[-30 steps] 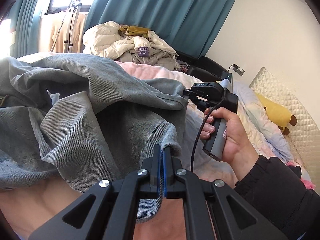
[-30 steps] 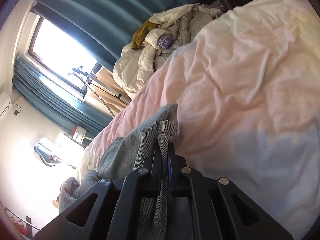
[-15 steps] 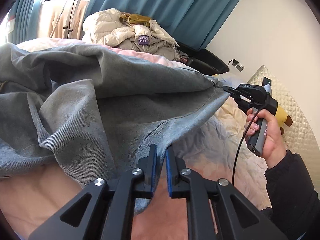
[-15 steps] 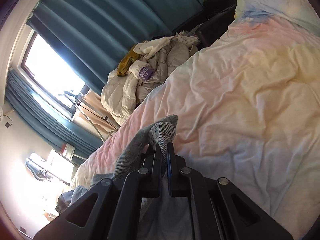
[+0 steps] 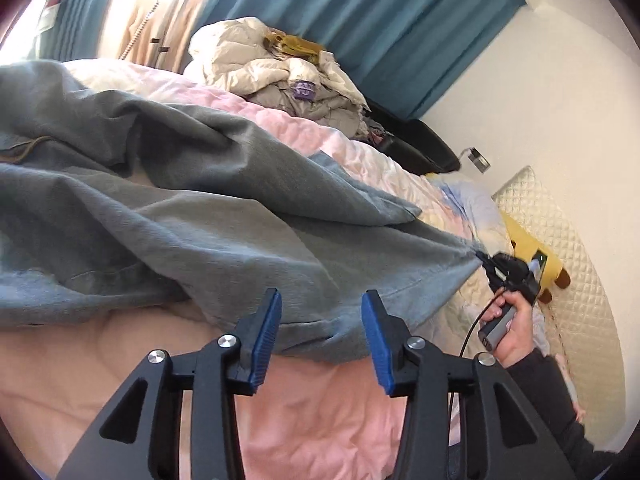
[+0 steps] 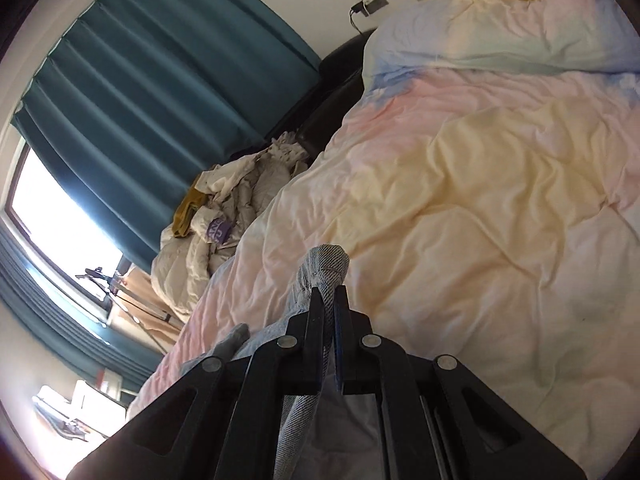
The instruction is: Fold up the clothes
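Observation:
A grey sweatshirt lies spread over the pink duvet, stretched out toward the right. My left gripper hovers just short of its hem; the jaws are opening, blue pads apart, with no cloth between them. In the left wrist view my right gripper, held in a hand, pinches the sweatshirt's far corner and pulls it taut. From the right wrist camera the right gripper is shut on a bunched fold of the grey sweatshirt above the bed.
A heap of cream jackets sits at the bed's far side before teal curtains. A yellow plush toy and a quilted headboard lie at the right. A black chair stands beside the bed.
My left gripper let go of the sweatshirt hem and its jaws spread wide. My right gripper carried its corner away to the right, drawing the cloth out flat.

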`<action>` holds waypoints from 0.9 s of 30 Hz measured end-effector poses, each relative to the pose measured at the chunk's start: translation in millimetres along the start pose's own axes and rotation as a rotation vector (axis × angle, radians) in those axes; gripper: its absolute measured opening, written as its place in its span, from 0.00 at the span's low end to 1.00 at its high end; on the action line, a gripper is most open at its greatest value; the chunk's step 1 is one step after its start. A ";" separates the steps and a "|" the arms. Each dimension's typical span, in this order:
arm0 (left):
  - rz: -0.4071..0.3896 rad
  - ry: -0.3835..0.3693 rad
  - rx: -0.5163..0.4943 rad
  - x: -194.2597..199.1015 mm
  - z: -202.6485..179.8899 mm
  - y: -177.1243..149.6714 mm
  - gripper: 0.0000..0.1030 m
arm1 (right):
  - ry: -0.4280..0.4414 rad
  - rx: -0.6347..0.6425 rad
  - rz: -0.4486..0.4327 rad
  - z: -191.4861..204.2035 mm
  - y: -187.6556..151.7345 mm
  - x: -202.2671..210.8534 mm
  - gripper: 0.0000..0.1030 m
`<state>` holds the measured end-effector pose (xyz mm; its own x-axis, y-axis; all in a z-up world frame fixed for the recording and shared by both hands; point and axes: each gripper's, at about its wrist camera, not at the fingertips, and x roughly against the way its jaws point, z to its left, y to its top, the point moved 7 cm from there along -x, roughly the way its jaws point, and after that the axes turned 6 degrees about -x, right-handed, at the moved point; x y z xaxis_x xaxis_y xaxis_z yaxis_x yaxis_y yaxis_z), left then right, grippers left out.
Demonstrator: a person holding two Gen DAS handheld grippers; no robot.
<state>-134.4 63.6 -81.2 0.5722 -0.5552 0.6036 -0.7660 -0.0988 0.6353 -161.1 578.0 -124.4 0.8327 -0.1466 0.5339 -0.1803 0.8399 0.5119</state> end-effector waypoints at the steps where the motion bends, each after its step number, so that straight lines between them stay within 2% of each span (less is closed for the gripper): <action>1: -0.017 0.020 0.045 9.5 11.4 4.7 0.41 | -0.013 0.000 0.005 -3.1 -1.4 -1.1 0.02; 2: -0.027 0.067 0.091 19.9 25.9 9.1 0.41 | -0.025 -0.003 0.010 -5.8 -3.3 -2.0 0.02; 6: -0.060 0.139 0.315 63.7 87.9 17.9 0.42 | -0.062 0.019 0.011 -11.0 -12.6 2.0 0.02; 9: -0.067 0.155 0.509 94.1 139.4 6.5 0.44 | -0.066 0.022 0.029 -11.3 -19.5 7.6 0.02; 12: 0.005 0.218 0.660 108.0 183.2 -12.4 0.44 | -0.068 0.016 0.044 -12.4 -23.0 12.7 0.03; 15: 0.022 0.200 0.796 115.8 215.4 -29.8 0.44 | -0.068 0.014 0.058 -12.4 -26.1 16.7 0.03; 19: -0.008 0.164 0.944 118.6 253.4 -45.0 0.44 | -0.074 0.020 0.061 -11.4 -26.8 18.2 0.03; 23: -0.080 0.109 1.113 119.7 286.1 -61.3 0.44 | -0.093 0.021 0.061 -12.1 -28.6 15.0 0.03; 27: -0.185 0.077 1.148 131.6 293.9 -57.4 0.44 | -0.110 0.027 0.054 -12.8 -28.3 11.6 0.03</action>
<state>-101.2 -246.6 -179.8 0.6889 -0.4066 0.6001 -0.4619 -0.8843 -0.0689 -139.7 559.3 -141.3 0.7593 -0.1597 0.6308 -0.2384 0.8337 0.4980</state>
